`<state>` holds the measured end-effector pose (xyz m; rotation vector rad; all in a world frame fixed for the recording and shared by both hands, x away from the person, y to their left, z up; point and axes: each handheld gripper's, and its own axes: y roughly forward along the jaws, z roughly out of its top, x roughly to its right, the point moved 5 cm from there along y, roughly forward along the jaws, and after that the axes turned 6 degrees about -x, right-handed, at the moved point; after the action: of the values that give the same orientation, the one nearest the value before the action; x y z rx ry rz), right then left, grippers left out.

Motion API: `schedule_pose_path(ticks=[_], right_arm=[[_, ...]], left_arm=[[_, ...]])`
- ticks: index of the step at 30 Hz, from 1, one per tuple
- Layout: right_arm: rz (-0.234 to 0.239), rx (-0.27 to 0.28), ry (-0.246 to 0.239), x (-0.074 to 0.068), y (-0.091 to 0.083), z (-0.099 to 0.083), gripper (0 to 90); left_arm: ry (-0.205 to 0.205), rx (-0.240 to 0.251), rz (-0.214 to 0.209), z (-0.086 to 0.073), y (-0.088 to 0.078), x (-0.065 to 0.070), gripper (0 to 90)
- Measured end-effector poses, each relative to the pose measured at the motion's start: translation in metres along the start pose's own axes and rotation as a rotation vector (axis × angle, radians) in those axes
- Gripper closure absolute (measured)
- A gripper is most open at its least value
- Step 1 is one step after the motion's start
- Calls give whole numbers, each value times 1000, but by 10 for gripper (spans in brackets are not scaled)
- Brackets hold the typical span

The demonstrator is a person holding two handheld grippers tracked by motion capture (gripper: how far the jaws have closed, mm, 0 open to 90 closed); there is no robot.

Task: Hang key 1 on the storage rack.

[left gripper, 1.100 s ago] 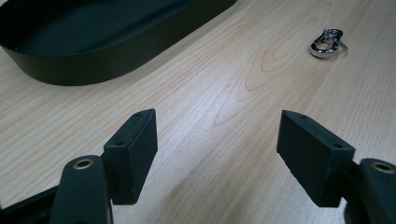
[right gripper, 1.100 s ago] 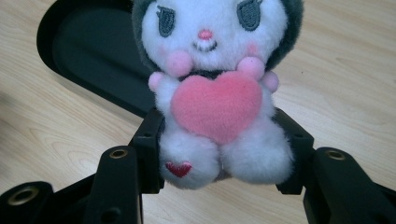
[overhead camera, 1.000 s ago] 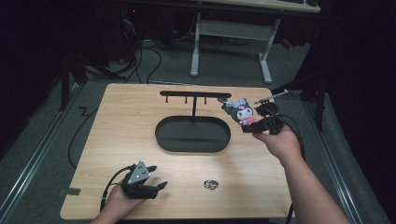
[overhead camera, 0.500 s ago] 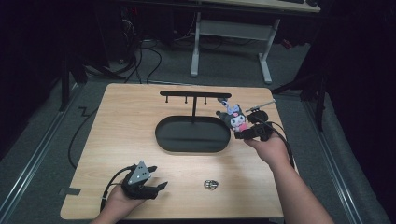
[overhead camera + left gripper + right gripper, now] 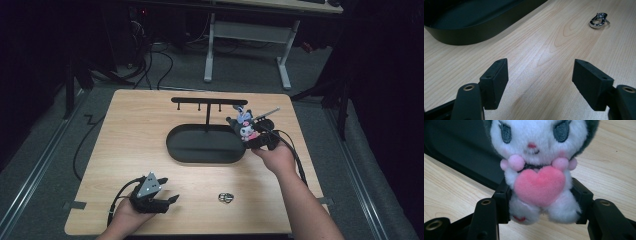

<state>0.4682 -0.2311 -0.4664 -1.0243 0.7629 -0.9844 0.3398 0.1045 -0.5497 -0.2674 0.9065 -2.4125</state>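
Plush toy (image 5: 539,170), white-faced with dark ears and a pink heart on its chest, sits clamped between the jaws of the right gripper (image 5: 541,200), which press into its sides just below the heart. In the high view the same plush toy (image 5: 246,127) rides at the tip of the right gripper (image 5: 252,135), held above the counter (image 5: 130,130) just beside the right end of the black oval tray (image 5: 205,145). Behind the toy, in the right gripper view, the dark wall of the tray (image 5: 461,152) crosses the upper left.

A black hanger rack (image 5: 209,102) with small pegs rises from the tray, close to the held toy.

The left gripper (image 5: 167,201) rests low over the near left part of the counter, its jaws spread wide with nothing between them; the left gripper view shows bare wood in the gap of the left gripper (image 5: 540,77). Ahead and to the right of those jaws lies a small silver keyring clasp (image 5: 599,20), well apart from them; ahead and to the left runs the tray's rounded edge (image 5: 474,35). From above, the clasp (image 5: 226,197) lies just right of the left gripper.
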Motion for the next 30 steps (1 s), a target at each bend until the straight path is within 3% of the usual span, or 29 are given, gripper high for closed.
schedule_pose_path(ticks=[12, 16, 20, 25, 30], right_arm=[[12, -4, 1, -1, 9, 6, 447], [9, 20, 32, 1, 9, 7, 264], [-29, 51, 11, -1, 3, 4, 219], [-18, 99, -6, -4, -9, -12, 248], [-19, 156, -35, -5, -18, -36, 335]], left_arm=[[3, -3, -2, 0, 1, 0, 299], [1, -3, -2, 0, 1, 0, 299], [0, 0, -4, 0, 1, 0, 299], [-4, 2, -5, 1, 2, 1, 299], [1, 4, -7, 2, 2, 3, 299]])
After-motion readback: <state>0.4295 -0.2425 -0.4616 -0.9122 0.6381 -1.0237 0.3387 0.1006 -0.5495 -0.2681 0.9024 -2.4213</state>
